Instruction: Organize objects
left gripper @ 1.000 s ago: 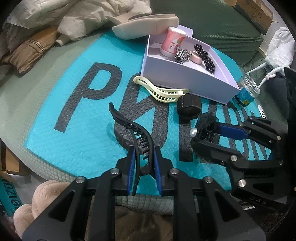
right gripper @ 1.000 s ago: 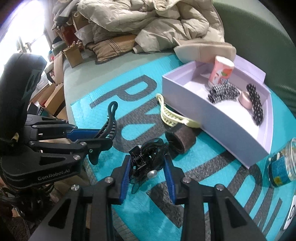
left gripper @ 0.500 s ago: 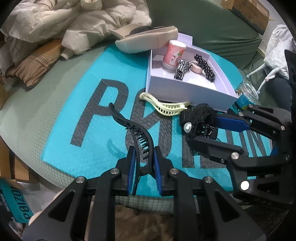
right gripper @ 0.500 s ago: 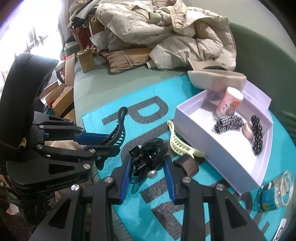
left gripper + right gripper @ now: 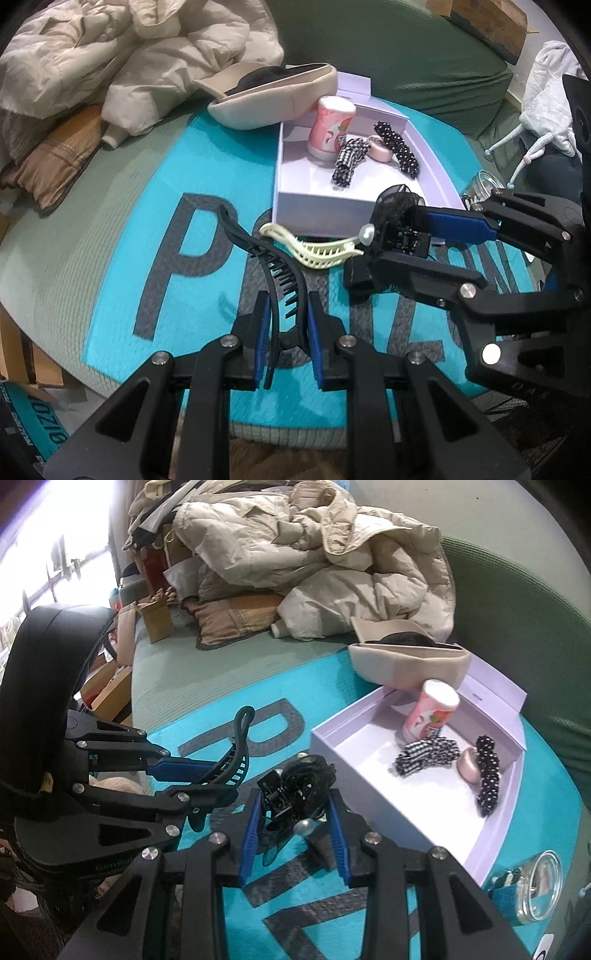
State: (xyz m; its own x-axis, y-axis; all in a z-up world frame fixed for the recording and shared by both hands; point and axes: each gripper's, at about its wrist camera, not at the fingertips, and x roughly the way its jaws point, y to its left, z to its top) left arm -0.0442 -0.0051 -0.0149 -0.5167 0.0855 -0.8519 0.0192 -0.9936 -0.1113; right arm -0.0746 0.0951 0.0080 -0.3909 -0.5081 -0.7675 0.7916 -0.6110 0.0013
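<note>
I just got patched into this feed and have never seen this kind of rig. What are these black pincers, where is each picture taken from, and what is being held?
They are two hand-held grippers carried by a person, with no robot arm. Each picture comes from a fisheye camera on one gripper, looking along its fingers.

In the left wrist view, the left gripper is shut on a black banana clip. In the right wrist view, the right gripper is shut on a black mesh hair clip with a pearl.

On the teal mat stands a lavender box holding a pink tube, scrunchies and other hair pieces. A cream hair clip lies in front of the box.
</note>
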